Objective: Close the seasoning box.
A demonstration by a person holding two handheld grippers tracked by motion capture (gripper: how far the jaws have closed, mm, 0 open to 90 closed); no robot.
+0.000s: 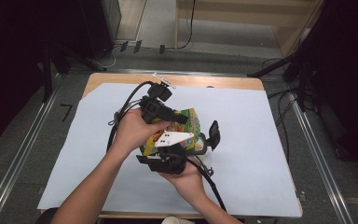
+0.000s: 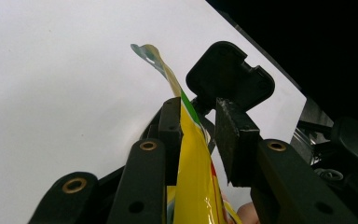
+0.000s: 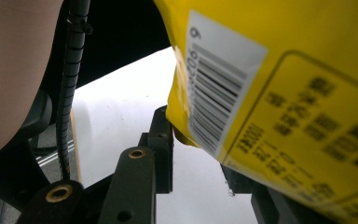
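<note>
A yellow and green snack bag [image 1: 193, 123] hangs off the table between my two hands. In the right gripper view the bag [image 3: 279, 93], barcode side showing, rests against the left jaw and covers the other; my right gripper [image 3: 200, 154] is shut across its width. That gripper [image 1: 200, 140] comes in from below the bag, its white three-cornered plate on top. My left gripper [image 1: 179, 120] reaches in from the upper left. In its own view the bag's thin sealed edge [image 2: 193, 163] lies along one pad [image 2: 170, 135], with a gap to the other; the left gripper [image 2: 200, 126] is open.
White paper [image 1: 251, 140] covers the wooden table [image 1: 233, 83]. A white cup rim [image 1: 177, 220] pokes in at the near edge. Cables trail from both grippers. Metal rails and dark stands flank the table on the floor.
</note>
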